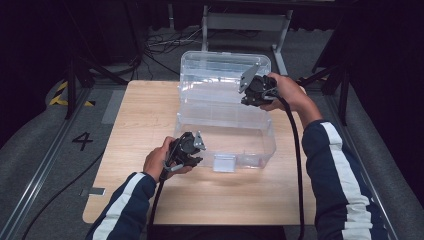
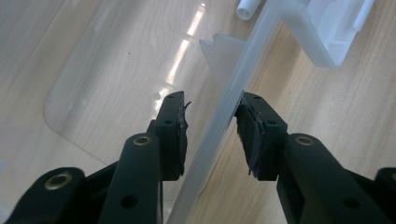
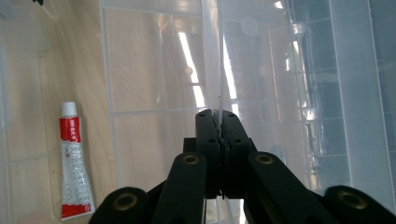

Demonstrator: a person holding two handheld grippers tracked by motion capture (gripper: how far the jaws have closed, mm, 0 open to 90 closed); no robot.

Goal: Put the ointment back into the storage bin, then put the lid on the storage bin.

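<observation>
I have the clear plastic box (image 1: 225,132) on the table (image 1: 135,125) with its lid (image 1: 220,70) swung up and back. My right gripper (image 1: 248,91) is up at the lid's free edge with its 2 jaws pinched flat on that thin clear panel; in the right gripper view the edge runs straight up from between the closed pads (image 3: 208,140). I read that grip as what keeps the lid upright and lets me steer it, since the panel would otherwise be free to drop on its hinge.

My left gripper (image 1: 198,150) sits low at the near front corner of the box. Its jaws straddle the front wall's rim (image 2: 219,121), 1 pad (image 2: 173,135) inside the box and 1 outside, standing narrow but clear of the plastic with gaps on both sides. So it holds nothing; I judge it is placed there to steady the base if the lid pull shifts it.

Beyond and left of the right gripper's jaws, a red and white tube (image 3: 74,163) lies flat on the box floor. The white latch (image 1: 225,162) hangs on the front wall, just right of the left gripper.
</observation>
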